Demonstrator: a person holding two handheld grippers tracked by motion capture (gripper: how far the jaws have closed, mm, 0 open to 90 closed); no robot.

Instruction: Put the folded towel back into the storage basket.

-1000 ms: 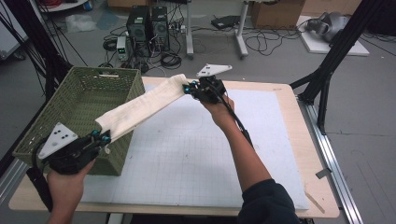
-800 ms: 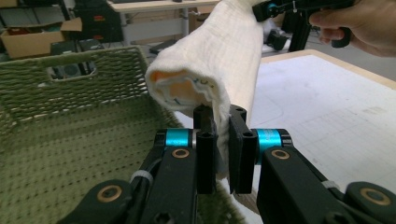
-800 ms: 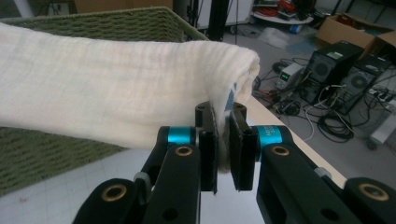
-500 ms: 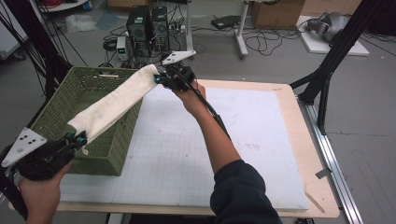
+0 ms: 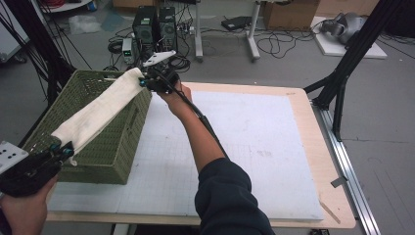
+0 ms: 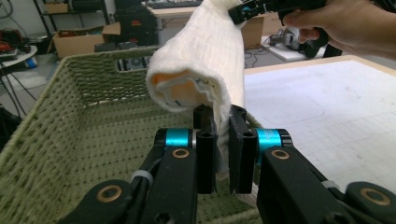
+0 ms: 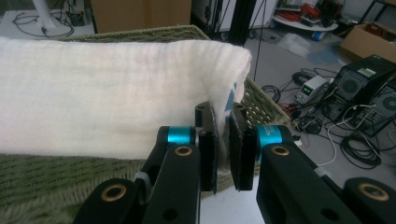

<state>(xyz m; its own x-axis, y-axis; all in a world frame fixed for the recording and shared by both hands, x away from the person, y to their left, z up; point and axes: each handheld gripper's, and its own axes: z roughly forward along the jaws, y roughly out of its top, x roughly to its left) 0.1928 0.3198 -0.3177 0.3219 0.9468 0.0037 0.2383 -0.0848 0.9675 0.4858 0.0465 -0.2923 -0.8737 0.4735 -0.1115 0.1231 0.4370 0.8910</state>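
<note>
A folded cream towel hangs stretched between both grippers above a green woven basket. My left gripper at the near left is shut on the towel's near end. Over the basket's far right corner, my right gripper is shut on the other end. The left gripper view looks along the towel to the right gripper and the hand holding it. Basket weave lies under the towel in the right gripper view.
The basket stands on the left part of a white gridded mat on a wooden table. Computer towers, cables and a black frame leg stand on the floor beyond the table.
Both grippers have carried the stretched towel leftward; the right gripper went from the mat's far middle to the basket's far right corner, and the left gripper moved to the near left.
</note>
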